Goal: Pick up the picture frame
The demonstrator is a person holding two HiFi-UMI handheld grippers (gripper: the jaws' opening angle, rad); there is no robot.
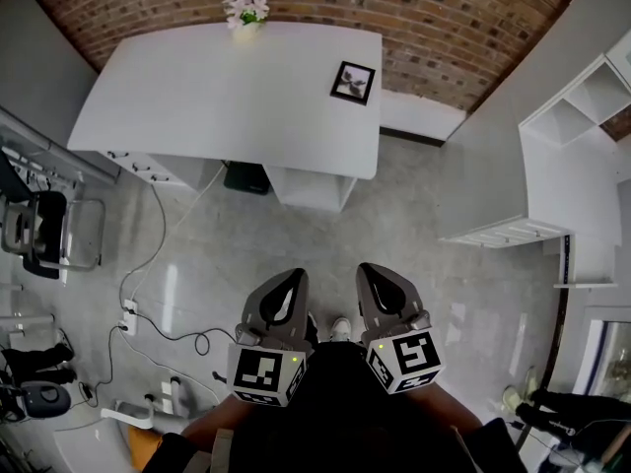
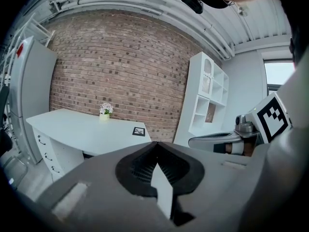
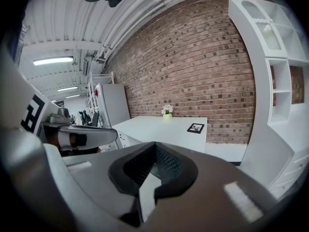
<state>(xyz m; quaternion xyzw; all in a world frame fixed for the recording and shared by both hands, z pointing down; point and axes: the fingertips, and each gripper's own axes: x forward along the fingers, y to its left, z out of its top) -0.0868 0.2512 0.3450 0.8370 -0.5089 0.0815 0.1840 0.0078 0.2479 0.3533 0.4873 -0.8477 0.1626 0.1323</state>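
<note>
Where one table (image 1: 227, 87) stands, one picture frame (image 1: 353, 82) lies.

Table (image 1: 227, 87), upper centre of the head view: white top, smooth, matt to low sheen, no grain visible.

Brick wall (image 1: 444, 18), along the top edge: red-brown brick, rough face, paler mortar joints.

Floor (image 1: 296, 235), centre: grey, polished and glossy, with soft streaks of reflected light.

Picture frame (image 1: 353, 82), upper right of the table: dark, smooth moulding round a pale mount; whether it is glazed cannot be told.

Left gripper (image 1: 291, 279) and right gripper (image 1: 373, 272), lower centre: grey shells, matt, plastic in appearance. The inner pads (image 2: 142, 166) are black and finely ribbed. The marker cubes carry flat black-and-white print.

Shelf unit (image 1: 577, 116), right edge: white, smooth, painted in appearance.
</note>
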